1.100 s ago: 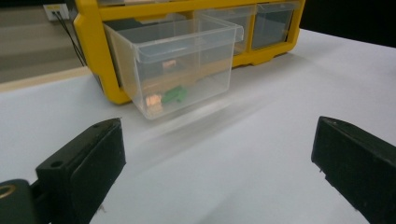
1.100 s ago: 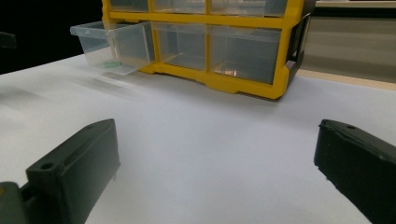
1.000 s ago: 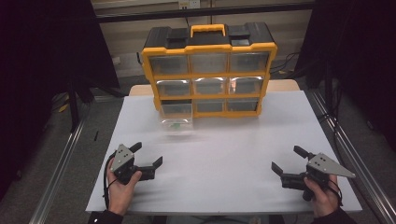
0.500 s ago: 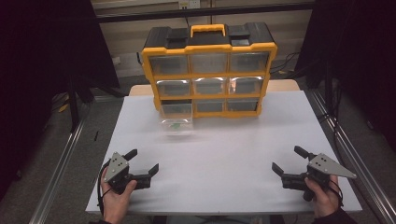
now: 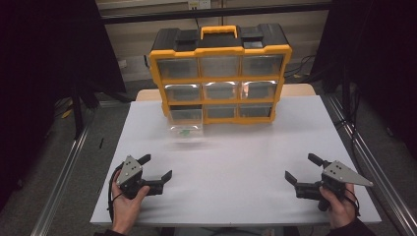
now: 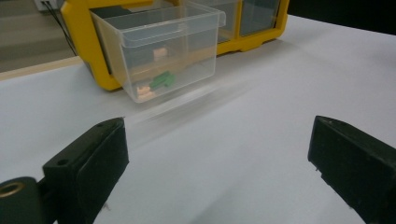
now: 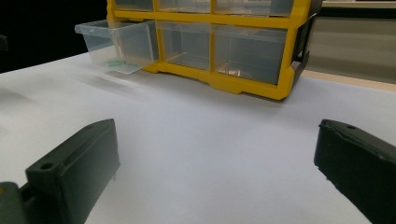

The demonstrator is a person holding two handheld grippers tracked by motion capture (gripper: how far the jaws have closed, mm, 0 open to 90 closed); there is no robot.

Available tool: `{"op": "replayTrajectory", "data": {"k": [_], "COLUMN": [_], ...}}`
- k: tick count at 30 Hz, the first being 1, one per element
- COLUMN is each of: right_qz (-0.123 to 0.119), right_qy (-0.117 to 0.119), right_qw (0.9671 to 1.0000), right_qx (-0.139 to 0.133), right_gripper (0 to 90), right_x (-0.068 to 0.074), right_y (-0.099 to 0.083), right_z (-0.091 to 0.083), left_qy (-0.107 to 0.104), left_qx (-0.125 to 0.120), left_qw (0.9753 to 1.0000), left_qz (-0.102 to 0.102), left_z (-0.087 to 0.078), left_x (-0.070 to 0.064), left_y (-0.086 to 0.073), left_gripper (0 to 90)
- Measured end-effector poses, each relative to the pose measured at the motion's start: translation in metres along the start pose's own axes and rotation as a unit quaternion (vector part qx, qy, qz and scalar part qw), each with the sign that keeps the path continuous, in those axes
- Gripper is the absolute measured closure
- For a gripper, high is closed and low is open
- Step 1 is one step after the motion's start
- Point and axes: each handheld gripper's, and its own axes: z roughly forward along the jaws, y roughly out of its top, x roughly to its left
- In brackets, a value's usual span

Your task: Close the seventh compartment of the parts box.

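A yellow organizer with several clear drawers stands at the back of the white table. Its bottom-left drawer is pulled out and holds small green and orange parts. My left gripper rests near the front left edge, open, with nothing between its jaws. Near the front right edge my right gripper is open too and holds nothing. In both gripper views the black jaws stand wide apart over bare table.
Metal rails run along both sides of the table. A wooden tabletop edge shows behind the white sheet. Dark floor and cables lie beyond the organizer.
My left gripper has drawn back toward the front left edge and now rests lower. The right gripper has hardly moved.
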Motion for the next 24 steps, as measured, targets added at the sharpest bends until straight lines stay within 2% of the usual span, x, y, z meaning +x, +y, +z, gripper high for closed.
{"op": "replayTrajectory", "data": {"k": [6,10,11,12,14,16,17,19,20,21,23,24], "right_qz": [-0.002,0.001,0.001,0.000,-0.001,-0.001,-0.001,-0.001,0.001,0.000,0.001,0.001], "right_qy": [0.004,0.000,0.000,0.001,0.003,0.003,0.003,0.003,0.002,0.001,0.001,0.001], "right_qw": [1.0000,1.0000,1.0000,1.0000,1.0000,1.0000,1.0000,1.0000,1.0000,1.0000,1.0000,1.0000], "right_qx": [0.000,0.000,-0.002,-0.002,-0.001,-0.003,-0.003,-0.004,-0.004,-0.003,-0.003,-0.003], "right_gripper": [0.0,0.0,0.0,0.0,0.0,0.0,0.0,0.0,0.0,0.0,0.0,0.0], "right_x": [0.000,0.000,0.000,-0.001,0.000,-0.001,-0.001,-0.001,-0.001,-0.001,-0.001,-0.001], "right_y": [0.000,0.000,0.000,0.000,-0.001,0.000,-0.001,-0.001,-0.001,-0.001,-0.001,-0.001], "right_z": [0.001,0.000,0.000,-0.001,-0.001,-0.002,-0.002,-0.002,-0.002,-0.002,-0.002,-0.002], "left_qy": [-0.030,-0.046,-0.057,-0.060,-0.071,-0.063,-0.074,-0.080,-0.095,-0.084,-0.092,-0.107], "left_qx": [0.018,0.018,0.018,0.020,0.020,0.026,0.030,0.034,0.030,0.036,0.036,0.038], "left_qw": [0.9994,0.9988,0.9982,0.9980,0.9973,0.9975,0.9964,0.9957,0.9945,0.9952,0.9943,0.9928], "left_qz": [-0.002,0.008,0.007,0.010,0.003,0.017,0.029,0.032,0.030,0.035,0.038,0.039], "left_z": [0.006,0.011,0.013,0.015,0.019,0.022,0.024,0.026,0.028,0.028,0.031,0.033], "left_x": [-0.006,-0.011,-0.012,-0.013,-0.015,-0.018,-0.020,-0.025,-0.026,-0.029,-0.032,-0.032], "left_y": [0.001,0.002,0.003,0.004,0.005,0.008,0.009,0.012,0.013,0.015,0.017,0.018], "left_gripper": [5.4,6.4,6.4,6.4,6.2,6.0,6.4,6.6,6.6,6.6,6.3,6.5]}}
